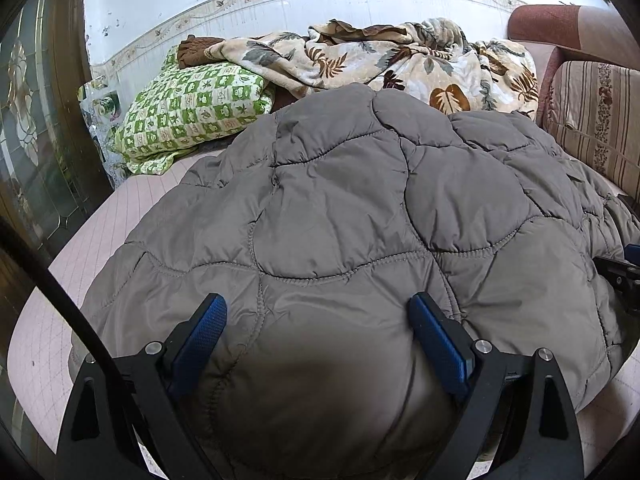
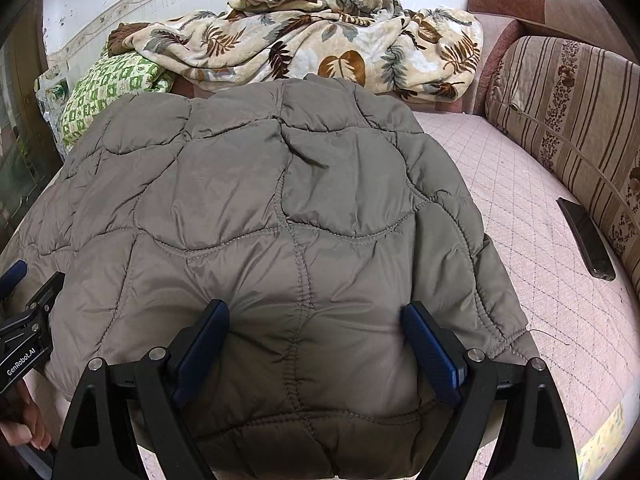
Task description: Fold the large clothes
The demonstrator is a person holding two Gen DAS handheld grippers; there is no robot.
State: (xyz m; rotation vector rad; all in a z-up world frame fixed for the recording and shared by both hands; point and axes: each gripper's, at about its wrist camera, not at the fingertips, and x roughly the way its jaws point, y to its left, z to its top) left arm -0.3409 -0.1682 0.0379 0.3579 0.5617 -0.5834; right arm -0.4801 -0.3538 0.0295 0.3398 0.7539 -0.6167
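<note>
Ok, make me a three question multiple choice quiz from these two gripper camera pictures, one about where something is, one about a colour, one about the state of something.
1. Where does the phone lie?
A. On the mattress beside the striped cushion
B. On top of the jacket
C. On the green pillow

2. What colour is the quilted jacket?
A. Red
B. Grey-brown
C. Bright yellow

3. How does the right gripper stand?
A. Shut with nothing between its fingers
B. Holding the phone
C. Wide open over the jacket's near edge

Answers:
1 A: the dark phone rests on the pink mattress, next to the striped cushion.
2 B: the puffy fabric is a dull grey-brown all over.
3 C: the blue pads stand far apart with jacket fabric bulging between them, not pinched.
</note>
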